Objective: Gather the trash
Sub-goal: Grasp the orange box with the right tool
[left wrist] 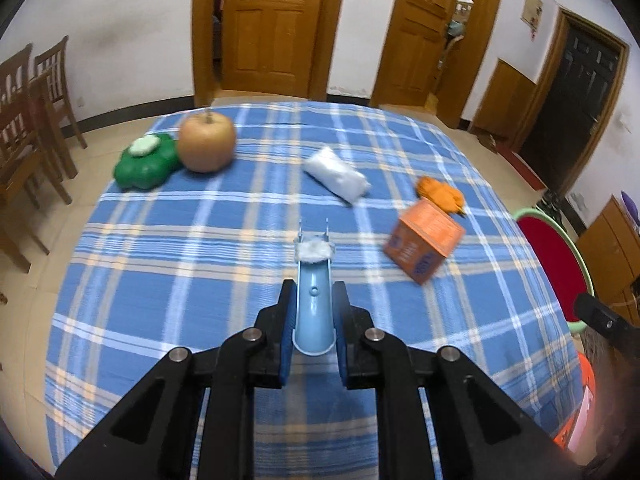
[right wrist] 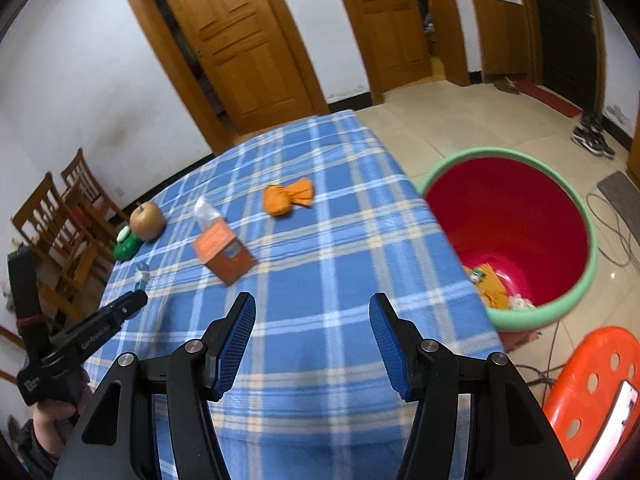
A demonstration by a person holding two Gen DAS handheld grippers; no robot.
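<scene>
My left gripper (left wrist: 314, 296) is shut on a light blue plastic tool (left wrist: 313, 304) whose far end holds a white fluffy scrap (left wrist: 314, 251), above the blue plaid tablecloth (left wrist: 200, 260). A white crumpled wrapper (left wrist: 336, 174), an orange box (left wrist: 422, 240) and an orange crumpled scrap (left wrist: 440, 194) lie ahead to the right. My right gripper (right wrist: 312, 320) is open and empty over the cloth. In the right wrist view the orange box (right wrist: 224, 254) and the orange scrap (right wrist: 288, 196) lie ahead; the red bin with a green rim (right wrist: 508, 236) stands right of the table, holding some trash.
An apple (left wrist: 206, 142) and a green clover-shaped object (left wrist: 146, 160) sit at the far left of the table. Wooden chairs (left wrist: 28, 120) stand left. An orange stool (right wrist: 592, 392) is at lower right. Cables run on the floor by the bin. Wooden doors are behind.
</scene>
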